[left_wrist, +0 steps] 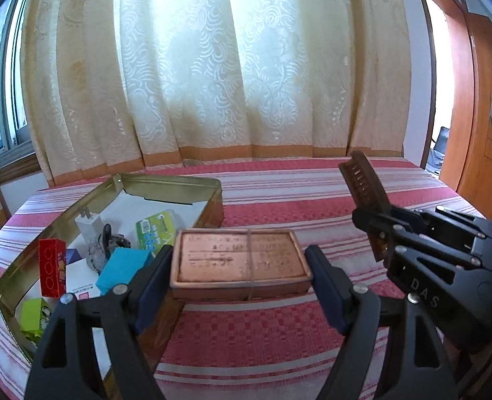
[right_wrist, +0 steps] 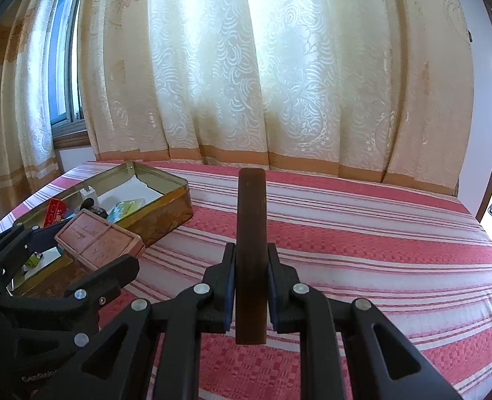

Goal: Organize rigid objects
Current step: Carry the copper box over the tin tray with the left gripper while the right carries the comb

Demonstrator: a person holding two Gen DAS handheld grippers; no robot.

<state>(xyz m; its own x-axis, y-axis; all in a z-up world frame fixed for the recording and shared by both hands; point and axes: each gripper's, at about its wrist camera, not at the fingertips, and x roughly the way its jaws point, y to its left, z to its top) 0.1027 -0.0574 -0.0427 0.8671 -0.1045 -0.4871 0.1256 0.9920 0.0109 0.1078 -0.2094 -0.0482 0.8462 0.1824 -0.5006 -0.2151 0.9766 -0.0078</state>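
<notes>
A flat copper-coloured rectangular box (left_wrist: 239,256) hangs above the striped bed, and my left gripper (left_wrist: 241,273) is shut on its two short sides. In the right wrist view the same box (right_wrist: 96,236) sits over the near edge of an open gold tin (right_wrist: 166,206). My right gripper (right_wrist: 251,266) is shut on a dark brown flat piece (right_wrist: 251,220), seen edge on and standing upright. From the left wrist view that piece (left_wrist: 362,183) shows a ridged face and tilts left above the right gripper (left_wrist: 379,230).
The gold tin (left_wrist: 179,188) lies on the left of the bed and holds a red box (left_wrist: 51,266), a white plug (left_wrist: 89,225), a green pack (left_wrist: 154,230), a blue box (left_wrist: 121,268) and other small items. Red-and-white bedding (right_wrist: 379,250) stretches right. Curtains hang behind.
</notes>
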